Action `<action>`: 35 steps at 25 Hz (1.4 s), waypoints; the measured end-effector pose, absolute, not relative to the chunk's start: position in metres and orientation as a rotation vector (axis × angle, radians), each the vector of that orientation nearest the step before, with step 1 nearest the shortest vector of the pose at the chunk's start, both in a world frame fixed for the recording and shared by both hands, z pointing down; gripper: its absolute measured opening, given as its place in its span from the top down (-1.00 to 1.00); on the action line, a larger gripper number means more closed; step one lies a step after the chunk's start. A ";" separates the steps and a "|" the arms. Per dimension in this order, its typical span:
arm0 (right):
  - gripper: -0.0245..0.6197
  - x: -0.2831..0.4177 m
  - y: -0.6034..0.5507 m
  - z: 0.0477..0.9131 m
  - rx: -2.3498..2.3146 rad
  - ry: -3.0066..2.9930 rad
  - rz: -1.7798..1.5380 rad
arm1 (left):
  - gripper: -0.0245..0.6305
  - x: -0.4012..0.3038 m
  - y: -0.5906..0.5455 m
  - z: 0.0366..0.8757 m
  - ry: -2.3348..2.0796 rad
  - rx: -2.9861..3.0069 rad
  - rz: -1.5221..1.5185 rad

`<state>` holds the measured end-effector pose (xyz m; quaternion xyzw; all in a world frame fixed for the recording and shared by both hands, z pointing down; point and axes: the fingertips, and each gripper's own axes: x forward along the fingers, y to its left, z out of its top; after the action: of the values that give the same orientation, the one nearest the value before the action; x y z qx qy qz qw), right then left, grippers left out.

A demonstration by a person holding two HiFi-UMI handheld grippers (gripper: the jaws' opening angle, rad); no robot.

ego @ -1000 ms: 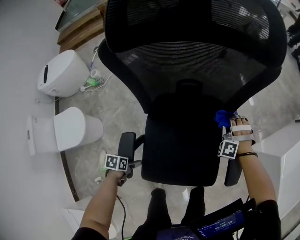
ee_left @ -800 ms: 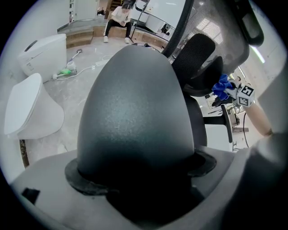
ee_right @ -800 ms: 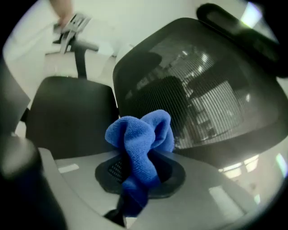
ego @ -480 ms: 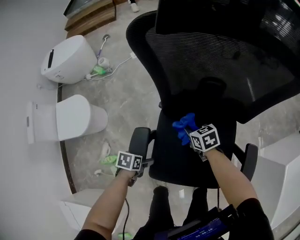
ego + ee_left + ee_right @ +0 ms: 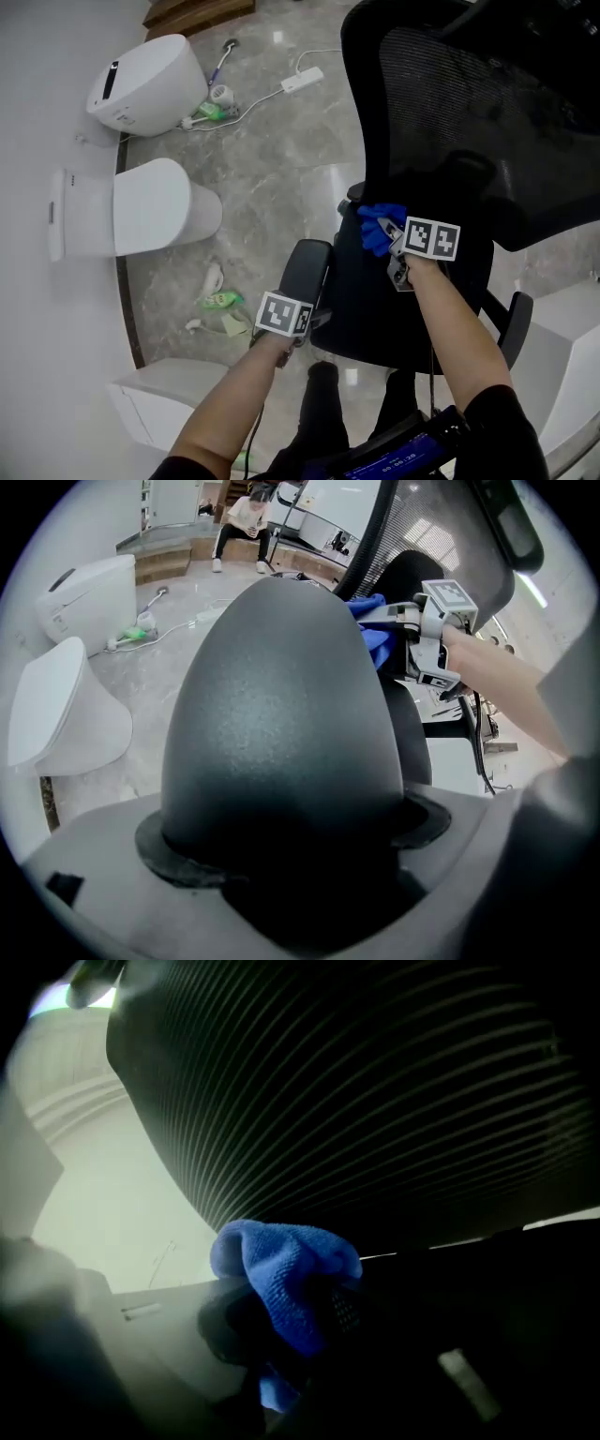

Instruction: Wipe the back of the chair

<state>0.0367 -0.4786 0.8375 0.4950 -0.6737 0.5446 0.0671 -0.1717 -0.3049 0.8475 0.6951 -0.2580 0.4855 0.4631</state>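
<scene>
My left gripper [image 5: 300, 322] has its fingers clamped on the near end of the chair's armrest [image 5: 281, 714], which fills that gripper's view; I judge this hold is there to stop the chair rolling or swivelling away while I rub. My right gripper [image 5: 395, 247] has its fingers closed on a bunched blue cloth [image 5: 281, 1269], the wad sticking out past the tips so that fabric, not metal, meets the chair. The mesh backrest [image 5: 469, 103] rises at one o'clock from me, and the cloth sits at its lower edge, at about seven o'clock on the frame, above the seat [image 5: 375, 319]. I cannot tell whether cloth and mesh are touching.
</scene>
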 end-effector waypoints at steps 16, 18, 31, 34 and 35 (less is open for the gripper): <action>0.73 0.328 -0.344 0.814 2.073 -1.689 1.727 | -0.68 -0.167 -0.301 0.844 -0.632 1.689 1.192; 0.73 0.324 -0.344 0.809 2.109 -1.720 1.690 | -0.68 -0.167 -0.301 0.842 -0.633 1.687 1.193; 0.73 0.037 -0.454 0.888 1.492 -1.988 1.638 | -0.69 -0.166 -0.300 0.850 -0.638 1.698 1.198; 0.73 0.006 -0.481 0.903 1.531 -1.994 1.670 | -0.69 -0.169 -0.301 0.853 -0.639 1.716 1.196; 0.73 0.002 -0.489 0.905 1.557 -1.994 1.682 | -0.69 -0.170 -0.302 0.854 -0.639 1.720 1.196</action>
<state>0.0018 -0.4886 0.9052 0.5117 -0.6554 0.5531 0.0519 -0.1698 -0.3020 0.8540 0.6981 -0.2592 0.4855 0.4580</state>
